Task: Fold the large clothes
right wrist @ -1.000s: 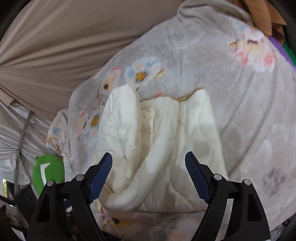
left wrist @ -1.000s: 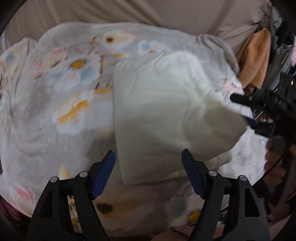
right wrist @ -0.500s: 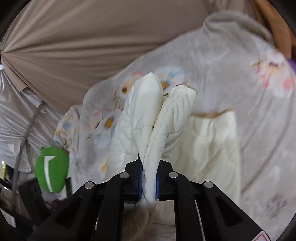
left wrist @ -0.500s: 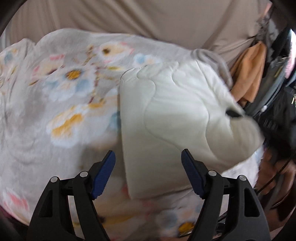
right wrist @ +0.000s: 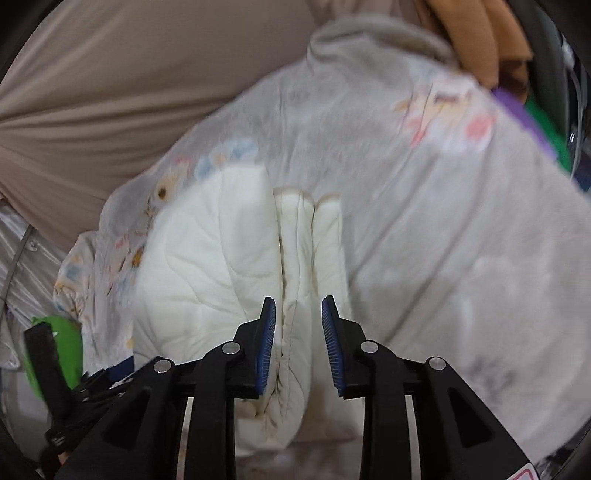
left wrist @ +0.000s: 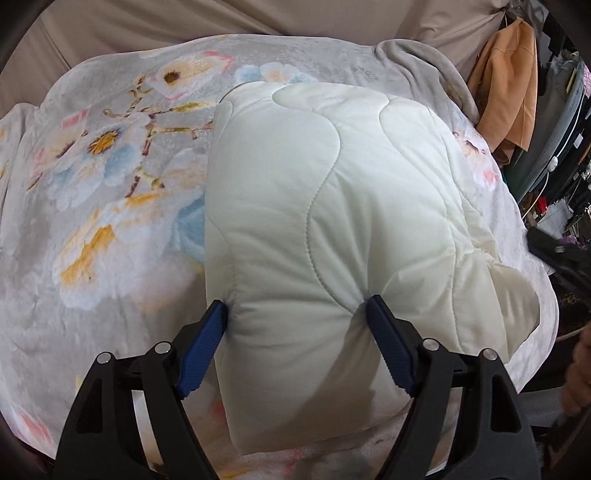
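A cream quilted garment point(left wrist: 332, 229) lies folded in a thick bundle on the floral blanket point(left wrist: 92, 184). My left gripper point(left wrist: 295, 347) is wide open, its blue pads pressed against both sides of the bundle's near end. In the right wrist view the garment point(right wrist: 229, 266) shows as stacked folded layers. My right gripper point(right wrist: 298, 347) is partly open, its jaws astride the layered edge with small gaps on both sides. The right gripper also shows at the right edge of the left wrist view point(left wrist: 561, 258).
A beige curtain point(left wrist: 258, 18) hangs behind the bed. Orange cloth point(left wrist: 506, 85) hangs at the far right beside dark clutter. A green object point(right wrist: 55, 354) sits off the blanket's left edge in the right wrist view. The blanket's edge falls away at the right.
The right gripper, shut on the garment's edge half a second ago, has opened partly. The folded layer has come down flat. The left gripper has moved forward around the bundle's near end.
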`<state>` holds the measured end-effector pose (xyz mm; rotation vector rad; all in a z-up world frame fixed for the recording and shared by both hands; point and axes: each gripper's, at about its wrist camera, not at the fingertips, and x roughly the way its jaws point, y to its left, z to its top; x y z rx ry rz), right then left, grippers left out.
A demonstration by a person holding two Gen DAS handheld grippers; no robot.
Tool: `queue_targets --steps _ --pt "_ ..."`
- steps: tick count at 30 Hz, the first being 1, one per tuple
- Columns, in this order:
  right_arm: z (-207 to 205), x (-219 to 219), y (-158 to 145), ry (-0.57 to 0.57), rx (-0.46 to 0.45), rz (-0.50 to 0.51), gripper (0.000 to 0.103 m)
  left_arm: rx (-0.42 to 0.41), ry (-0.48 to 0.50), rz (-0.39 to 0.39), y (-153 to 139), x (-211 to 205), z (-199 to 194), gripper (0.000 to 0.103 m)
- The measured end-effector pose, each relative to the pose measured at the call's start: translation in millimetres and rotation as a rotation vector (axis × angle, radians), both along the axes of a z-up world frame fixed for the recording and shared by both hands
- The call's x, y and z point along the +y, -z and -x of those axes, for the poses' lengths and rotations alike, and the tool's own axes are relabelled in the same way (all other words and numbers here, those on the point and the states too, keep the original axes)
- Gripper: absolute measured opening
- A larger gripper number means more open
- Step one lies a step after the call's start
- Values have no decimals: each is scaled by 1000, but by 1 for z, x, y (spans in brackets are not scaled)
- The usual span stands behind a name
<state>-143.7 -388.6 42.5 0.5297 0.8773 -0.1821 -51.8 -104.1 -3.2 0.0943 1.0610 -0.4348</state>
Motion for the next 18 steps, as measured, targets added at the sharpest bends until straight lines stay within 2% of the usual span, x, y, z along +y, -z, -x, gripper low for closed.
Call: queue_targets --steps 3,4,6,9,11,14,15,18 --pt "1 21 1 -81 1 -13 27 -3 -8 -5 -1 -1 1 76" --pt "-1 30 12 -112 20 7 27 -2 -12 -1 -4 -1 1 76" --pt "-3 44 39 -148 86 52 20 8 -19 20 -10 2 2 75" --pt "3 46 71 -133 164 95 20 -5 -20 44 -24 3 7 72" --pt "7 39 71 -114 179 58 19 -19 -11 40 -29 0 12 72" --pt "17 38 40 -106 95 63 18 0 4 -18 -14 -7 13 72" --pt "17 40 40 -116 101 76 18 -1 2 -26 -9 -7 12 74" --pt "10 46 77 -164 194 101 18 -22 22 -69 5 -14 16 80"
